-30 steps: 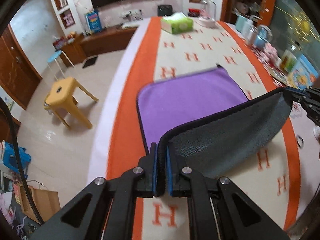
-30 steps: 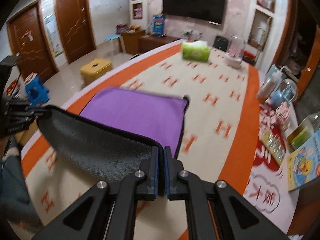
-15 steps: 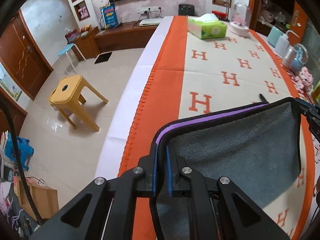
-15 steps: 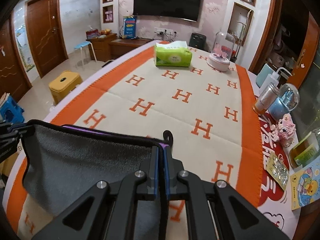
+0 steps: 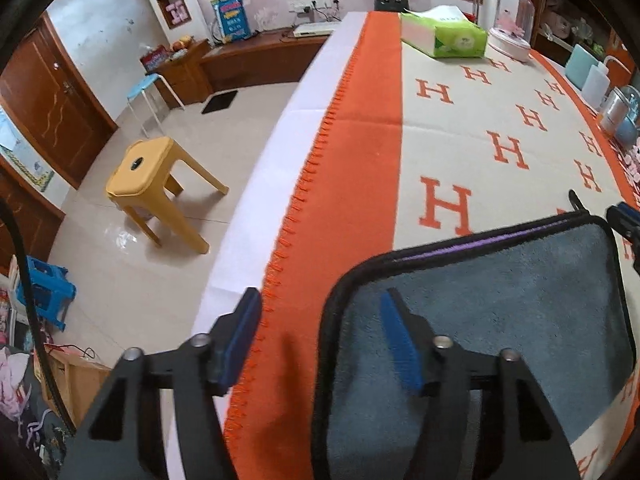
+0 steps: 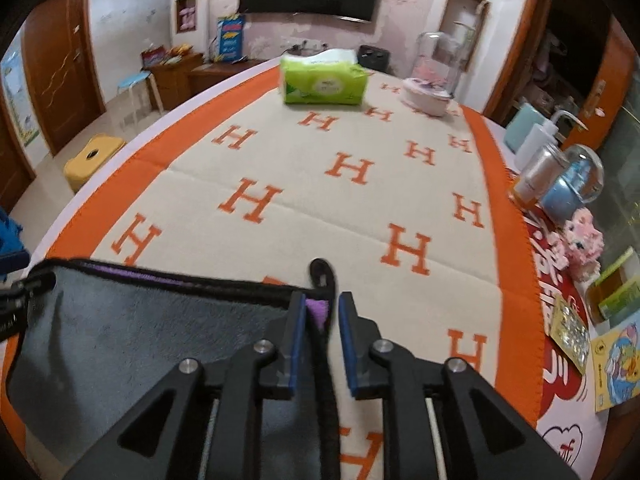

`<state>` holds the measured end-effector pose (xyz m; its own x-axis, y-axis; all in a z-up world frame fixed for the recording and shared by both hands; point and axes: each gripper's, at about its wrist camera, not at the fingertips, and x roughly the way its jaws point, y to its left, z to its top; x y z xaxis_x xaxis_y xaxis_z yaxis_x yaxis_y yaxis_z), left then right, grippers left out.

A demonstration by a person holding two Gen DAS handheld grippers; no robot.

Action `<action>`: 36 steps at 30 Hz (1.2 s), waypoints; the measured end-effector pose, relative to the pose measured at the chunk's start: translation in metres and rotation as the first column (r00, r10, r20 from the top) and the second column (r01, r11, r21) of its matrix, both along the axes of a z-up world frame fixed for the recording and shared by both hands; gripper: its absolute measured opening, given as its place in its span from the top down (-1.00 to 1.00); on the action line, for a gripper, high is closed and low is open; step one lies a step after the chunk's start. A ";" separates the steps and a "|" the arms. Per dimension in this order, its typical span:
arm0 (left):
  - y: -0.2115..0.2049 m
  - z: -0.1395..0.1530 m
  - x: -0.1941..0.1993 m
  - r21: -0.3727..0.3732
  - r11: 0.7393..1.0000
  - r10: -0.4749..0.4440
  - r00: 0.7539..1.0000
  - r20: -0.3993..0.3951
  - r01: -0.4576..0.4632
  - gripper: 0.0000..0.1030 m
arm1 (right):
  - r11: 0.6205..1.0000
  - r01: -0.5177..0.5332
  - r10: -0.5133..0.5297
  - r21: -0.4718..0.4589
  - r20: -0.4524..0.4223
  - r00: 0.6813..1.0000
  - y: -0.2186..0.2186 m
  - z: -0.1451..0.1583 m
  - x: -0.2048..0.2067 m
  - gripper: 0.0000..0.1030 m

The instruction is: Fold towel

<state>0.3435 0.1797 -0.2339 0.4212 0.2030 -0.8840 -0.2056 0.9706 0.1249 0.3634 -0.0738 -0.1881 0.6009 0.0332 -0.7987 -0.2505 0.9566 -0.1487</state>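
While both tools stand with jaws apart, nothing is clamped.

- Towel (image 5: 500, 292): grey side up, folded, lying flat on the blanket; thin purple strip of the lower layer shows along its far edge; black piping all round. Small black hang loop (image 6: 321, 270) at the far right corner.
- Left gripper (image 5: 320, 340): jaws wide apart, astride the towel's left edge; right finger over the grey face, left finger over the orange border. Contact w/ cloth: can't tell.
- Right gripper (image 6: 322, 336): jaws narrowly apart, towel's right edge and a purple bit between the pads, not pinched.
- Blanket (image 6: 280, 152): cream w/ orange H marks, orange border, under the towel.
- Tissue pack (image 6: 323, 82): green, well beyond the towel, at blanket's far end.
- Yellow stool (image 5: 148, 168): on the floor, left of the towel, off the table.
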 end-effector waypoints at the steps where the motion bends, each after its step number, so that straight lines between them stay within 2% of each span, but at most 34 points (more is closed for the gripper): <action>1: 0.001 0.003 -0.001 -0.005 1.000 0.006 1.000 0.008 -0.005 -0.33 | 1.000 0.009 -0.009 0.001 0.005 1.000 -0.002 0.003 -0.001 0.50; 3: 0.004 0.010 -0.004 -0.024 1.000 0.018 1.000 0.023 -0.017 -0.40 | 1.000 0.024 -0.024 0.000 0.012 1.000 -0.007 0.009 -0.006 0.45; 5: 0.004 0.017 -0.007 -0.045 0.999 0.020 0.999 0.033 -0.019 -0.62 | 1.000 0.030 -0.030 0.006 0.014 0.999 -0.012 0.016 -0.012 0.43; 12: -0.016 0.049 -0.027 -0.071 0.997 -0.023 0.996 0.089 0.029 -0.74 | 0.998 0.060 -0.060 0.034 0.009 0.998 -0.025 0.036 -0.037 0.42; 15: -0.029 0.064 -0.039 -0.083 0.995 -0.050 0.993 0.107 0.059 -0.85 | 0.996 0.072 -0.073 0.060 0.009 0.997 -0.030 0.047 -0.050 0.41; 17: -0.037 0.077 -0.052 -0.099 0.992 -0.068 0.990 0.125 0.081 -0.98 | 0.995 0.077 -0.078 0.071 0.012 0.997 -0.033 0.054 -0.059 0.32; 19: -0.046 0.087 -0.064 -0.113 0.989 -0.083 0.987 0.141 0.099 -0.98 | 0.993 0.082 -0.084 0.081 0.021 0.996 -0.036 0.061 -0.071 0.19; 21: -0.056 0.098 -0.079 -0.118 0.986 -0.099 0.983 0.152 0.118 -0.98 | 0.991 0.088 -0.092 0.096 0.029 0.995 -0.041 0.069 -0.087 0.14; 26: -0.081 0.118 -0.118 -0.125 0.980 -0.136 0.977 0.163 0.157 -0.98 | 0.987 0.112 -0.112 0.117 -0.005 0.994 -0.058 0.086 -0.129 0.13; 30: -0.102 0.137 -0.154 -0.122 0.974 -0.167 0.971 0.171 0.190 -0.98 | 0.986 0.140 -0.139 0.095 -0.015 0.990 -0.070 0.100 -0.168 0.12; 36: -0.130 0.168 -0.207 -0.125 0.961 -0.219 0.956 0.194 0.245 -0.98 | 0.970 0.197 -0.192 0.141 -0.052 0.980 -0.095 0.124 -0.230 0.02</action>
<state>0.1368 0.0495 -0.0660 0.5936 -0.0445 -0.8036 0.0217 0.9990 -0.0394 0.1335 -0.1689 -0.0642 0.5766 0.0355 -0.8163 -0.0601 0.9982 0.0009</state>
